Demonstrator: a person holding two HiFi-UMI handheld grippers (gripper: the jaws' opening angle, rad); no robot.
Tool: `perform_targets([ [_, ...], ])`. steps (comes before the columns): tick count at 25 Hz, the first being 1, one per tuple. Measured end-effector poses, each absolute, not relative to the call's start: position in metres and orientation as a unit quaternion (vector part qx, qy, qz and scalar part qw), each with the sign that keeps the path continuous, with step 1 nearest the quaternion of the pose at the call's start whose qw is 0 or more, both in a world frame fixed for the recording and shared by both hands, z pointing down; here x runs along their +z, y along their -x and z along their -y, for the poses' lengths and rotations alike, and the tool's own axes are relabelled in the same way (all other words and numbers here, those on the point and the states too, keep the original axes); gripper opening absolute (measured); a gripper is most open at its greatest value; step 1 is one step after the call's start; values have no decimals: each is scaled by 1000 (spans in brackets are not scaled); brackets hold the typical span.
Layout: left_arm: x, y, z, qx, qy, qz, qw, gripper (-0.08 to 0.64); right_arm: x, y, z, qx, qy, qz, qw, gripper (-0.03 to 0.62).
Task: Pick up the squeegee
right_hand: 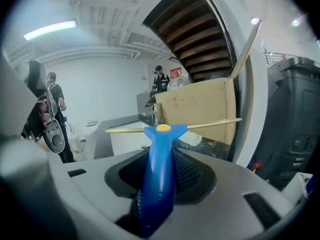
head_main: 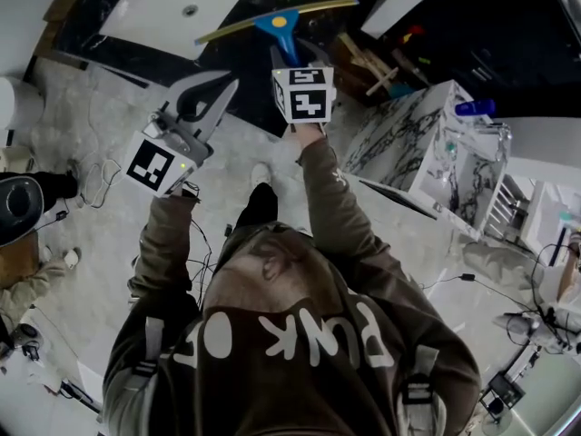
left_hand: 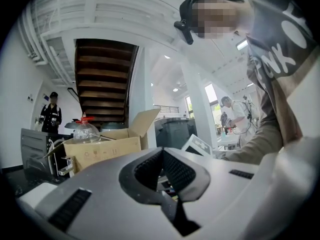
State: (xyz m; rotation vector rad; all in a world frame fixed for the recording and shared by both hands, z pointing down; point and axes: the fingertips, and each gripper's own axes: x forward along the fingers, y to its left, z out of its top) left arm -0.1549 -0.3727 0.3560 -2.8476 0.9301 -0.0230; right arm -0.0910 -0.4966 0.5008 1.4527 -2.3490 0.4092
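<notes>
1. Head view: R gripper is held out in front of the person, w/ its marker cube on top. It grips the squeegee by the blue handle. The yellowish blade runs crosswise over the dark countertop, clear of it, just beside the white sink.
2. Head view, cont.: L gripper is to the left of the R one and apart from it, w/ nothing in it. A marble-patterned unit stands at the right.
3. L gripper view: jaws closed tip to tip, nothing btwn them. Beyond them are an open cardboard box, a clear bottle w/ red cap behind it, a dark staircase and a grey bin.
4. R gripper view: jaws clamped on the squeegee's blue handle, partway open around it. The handle stands up btwn the pads, w/ the blade level across the top, in front of the box.
</notes>
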Motion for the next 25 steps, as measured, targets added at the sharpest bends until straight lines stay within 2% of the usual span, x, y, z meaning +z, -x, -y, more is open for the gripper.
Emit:
perform_targets([
  [11,325,125,264,-12,929,-358,97,5,387,30,354,44,-499,862,79,144],
  [25,298,66,75,-20,912,-395,110,5,302,-61,123,-31,-464,885,8,144],
])
